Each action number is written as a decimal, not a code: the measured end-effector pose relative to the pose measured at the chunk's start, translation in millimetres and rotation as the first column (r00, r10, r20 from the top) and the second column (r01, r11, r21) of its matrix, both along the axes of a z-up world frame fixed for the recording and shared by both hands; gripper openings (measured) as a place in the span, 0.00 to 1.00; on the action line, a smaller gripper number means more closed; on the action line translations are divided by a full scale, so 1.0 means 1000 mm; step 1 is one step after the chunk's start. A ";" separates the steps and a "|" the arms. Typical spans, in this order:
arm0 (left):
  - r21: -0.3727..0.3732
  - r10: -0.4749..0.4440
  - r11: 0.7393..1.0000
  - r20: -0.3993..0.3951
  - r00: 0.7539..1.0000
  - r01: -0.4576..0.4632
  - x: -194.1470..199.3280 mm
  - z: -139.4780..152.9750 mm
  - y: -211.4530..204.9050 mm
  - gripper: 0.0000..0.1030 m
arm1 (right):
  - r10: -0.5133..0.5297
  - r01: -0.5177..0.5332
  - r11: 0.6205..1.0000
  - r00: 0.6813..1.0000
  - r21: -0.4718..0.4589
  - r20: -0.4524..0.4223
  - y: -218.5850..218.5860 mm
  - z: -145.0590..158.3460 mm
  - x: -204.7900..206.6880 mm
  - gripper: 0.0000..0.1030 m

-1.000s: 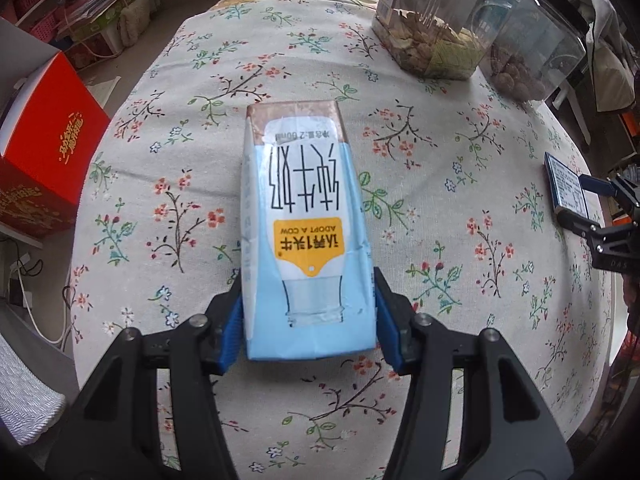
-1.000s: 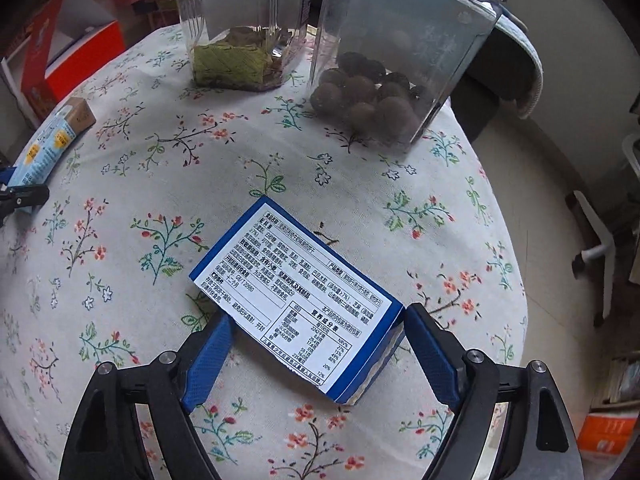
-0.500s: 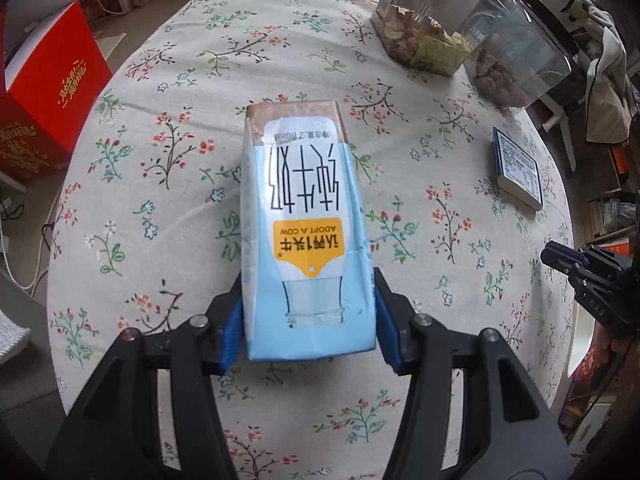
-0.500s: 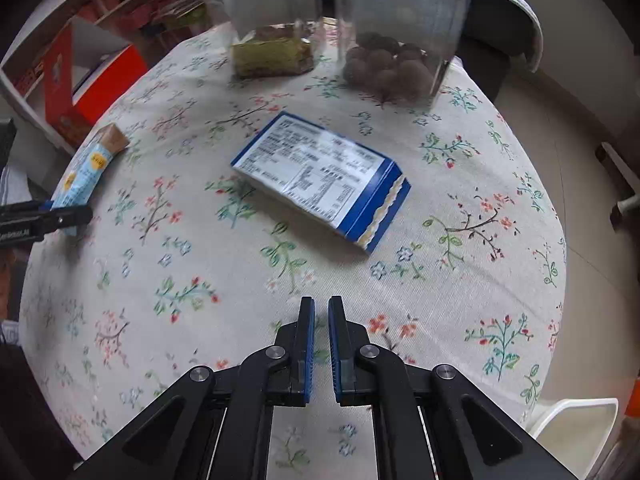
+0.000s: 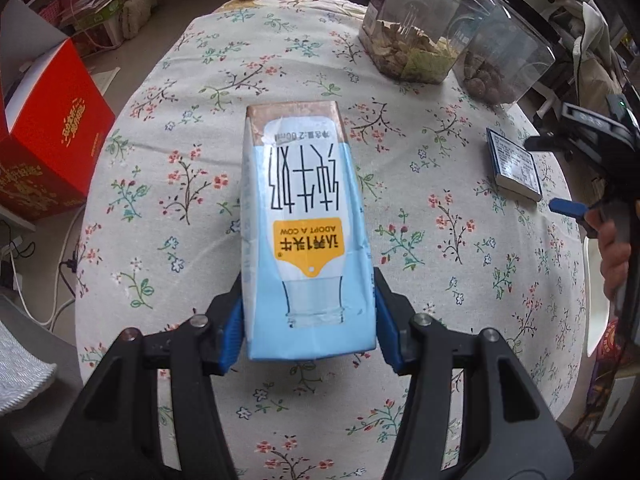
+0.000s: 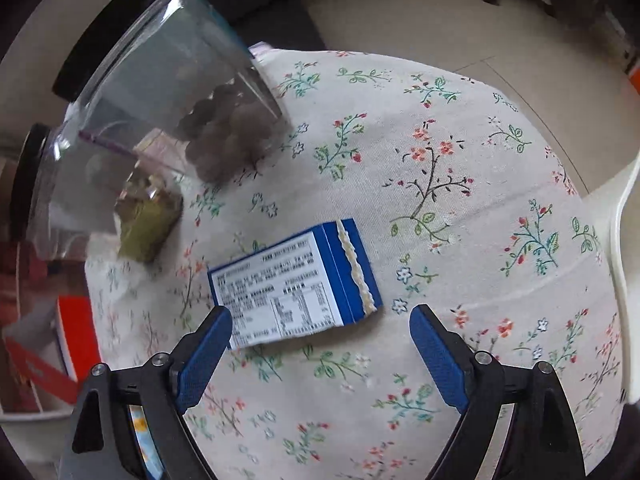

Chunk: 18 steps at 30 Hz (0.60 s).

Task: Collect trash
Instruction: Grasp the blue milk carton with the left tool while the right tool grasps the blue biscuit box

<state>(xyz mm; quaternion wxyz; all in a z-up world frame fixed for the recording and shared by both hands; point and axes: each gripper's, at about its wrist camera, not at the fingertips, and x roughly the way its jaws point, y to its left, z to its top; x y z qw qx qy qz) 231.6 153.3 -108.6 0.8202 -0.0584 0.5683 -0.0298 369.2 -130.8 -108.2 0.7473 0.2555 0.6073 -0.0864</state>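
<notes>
Milk carton (image 5: 308, 240), pale blue with a brown end band, carried a yellow tag reading "ADOPT A COW" upside down to the left wrist camera; large black characters ran above it, and "200ml" could be read near the brown band. Left gripper (image 5: 308, 326) pointed steeply down over the tabletop (image 5: 160, 208), its blue fingers (image 5: 232, 328) pressed on both sides of the carton's near end, holding it clear of the floral cloth.

Blue box (image 6: 294, 282) lay flat on the tabletop, white panel of small print facing up; the text was too fine and blurred to read. A cream scalloped strip ran along its blue side. In the left wrist view the same box (image 5: 514, 166) sat at 3 o'clock from the carton, well apart.

Right gripper (image 6: 320, 344) hung over the box's near edge, pointing steeply down, fingers (image 6: 438, 360) wide and opening. Left finger overlapped the box's near corner in the view; whether the pads touched it could not be told. In the left wrist view a person's hand (image 5: 610, 256) gripped the right gripper's handle at 3 o'clock.

Two clear lidded jars (image 6: 160, 112) stood at 10 o'clock from the box, one with dark round pieces, one with greenish packets. Red box (image 5: 48, 136) with gold lettering, unreadable, sat off the tabletop at 9 o'clock.
</notes>
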 end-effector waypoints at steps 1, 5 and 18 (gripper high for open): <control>0.010 -0.010 1.000 0.012 1.000 0.010 0.001 0.002 0.001 0.55 | -0.038 0.038 0.999 0.999 -0.005 -0.001 0.005 -0.002 0.003 0.90; -0.003 -0.006 1.000 0.028 1.000 0.006 0.003 0.008 0.011 0.55 | -0.186 0.187 0.982 0.982 -0.023 0.010 0.015 -0.009 0.018 0.93; -0.030 0.029 0.999 -0.002 1.000 -0.029 0.000 0.002 0.023 0.55 | -0.024 0.018 0.943 1.000 -0.332 -0.012 0.069 -0.032 0.027 0.94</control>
